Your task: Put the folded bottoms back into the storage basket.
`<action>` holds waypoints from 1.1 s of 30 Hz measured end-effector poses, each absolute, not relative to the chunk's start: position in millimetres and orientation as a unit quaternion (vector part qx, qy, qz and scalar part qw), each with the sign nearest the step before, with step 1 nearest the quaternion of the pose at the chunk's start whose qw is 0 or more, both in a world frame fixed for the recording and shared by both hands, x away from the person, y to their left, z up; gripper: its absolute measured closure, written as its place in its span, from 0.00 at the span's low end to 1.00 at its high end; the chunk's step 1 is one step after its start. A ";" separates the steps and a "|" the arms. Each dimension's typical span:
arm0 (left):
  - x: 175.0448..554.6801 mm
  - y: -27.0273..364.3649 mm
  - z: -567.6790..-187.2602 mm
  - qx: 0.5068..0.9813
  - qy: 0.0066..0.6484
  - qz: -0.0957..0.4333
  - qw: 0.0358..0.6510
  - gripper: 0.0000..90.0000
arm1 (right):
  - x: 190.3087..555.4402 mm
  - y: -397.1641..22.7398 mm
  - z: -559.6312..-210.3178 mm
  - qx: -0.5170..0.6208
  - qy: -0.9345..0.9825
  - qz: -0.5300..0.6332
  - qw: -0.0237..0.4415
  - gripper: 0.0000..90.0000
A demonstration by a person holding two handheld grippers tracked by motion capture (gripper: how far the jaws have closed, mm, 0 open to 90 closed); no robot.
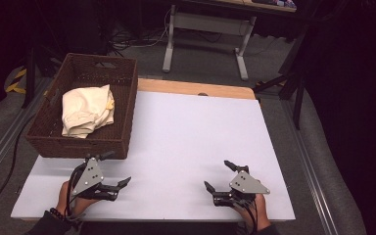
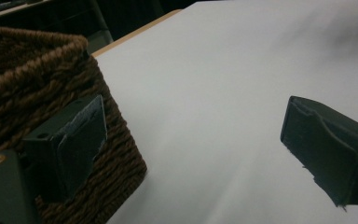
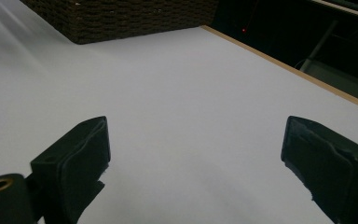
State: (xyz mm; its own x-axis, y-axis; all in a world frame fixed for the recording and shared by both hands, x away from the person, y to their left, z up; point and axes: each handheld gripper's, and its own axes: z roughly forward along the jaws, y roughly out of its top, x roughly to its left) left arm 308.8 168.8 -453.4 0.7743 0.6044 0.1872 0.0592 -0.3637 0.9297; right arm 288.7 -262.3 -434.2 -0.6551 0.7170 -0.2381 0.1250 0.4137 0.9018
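Your left tongs (image 1: pixel 117 169) sit low at the bottom left of the high view, jaws spread wide, nothing between them, just beside the near wall of the brown wicker basket (image 1: pixel 81 146). Cream cloth (image 1: pixel 87 110) lies bundled inside that basket, upper left of frame. Your right tongs (image 1: pixel 217 175), bottom right, equally wide apart and empty, over the bare white counter (image 1: pixel 191 132).

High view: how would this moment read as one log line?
left gripper: open, empty, beside brown woven basket | right gripper: open, empty | folded cream cloth: in basket | white table
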 end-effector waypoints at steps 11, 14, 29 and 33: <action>308.5 167.2 -455.3 0.784 0.215 0.257 0.523 0.09 | 290.2 -262.0 -436.7 0.269 0.783 0.468 0.310 0.09; 308.5 167.0 -455.2 0.786 0.211 0.256 0.521 0.09 | 290.0 -260.9 -437.5 0.269 0.785 0.466 0.309 0.09; 306.5 169.8 -456.5 0.783 0.217 0.255 0.525 0.08 | 296.5 -255.4 -438.3 0.267 0.787 0.466 0.303 0.11; 306.3 168.8 -456.7 0.785 0.215 0.252 0.524 0.08 | 296.6 -256.1 -439.1 0.269 0.787 0.466 0.301 0.11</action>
State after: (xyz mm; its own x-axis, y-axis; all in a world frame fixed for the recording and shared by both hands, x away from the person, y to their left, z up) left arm 306.3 168.8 -456.7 0.7804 0.6017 0.1697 0.0743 -0.3588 0.9304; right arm 296.6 -256.1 -439.1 -0.6737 0.7044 -0.2235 0.1433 0.4212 0.8956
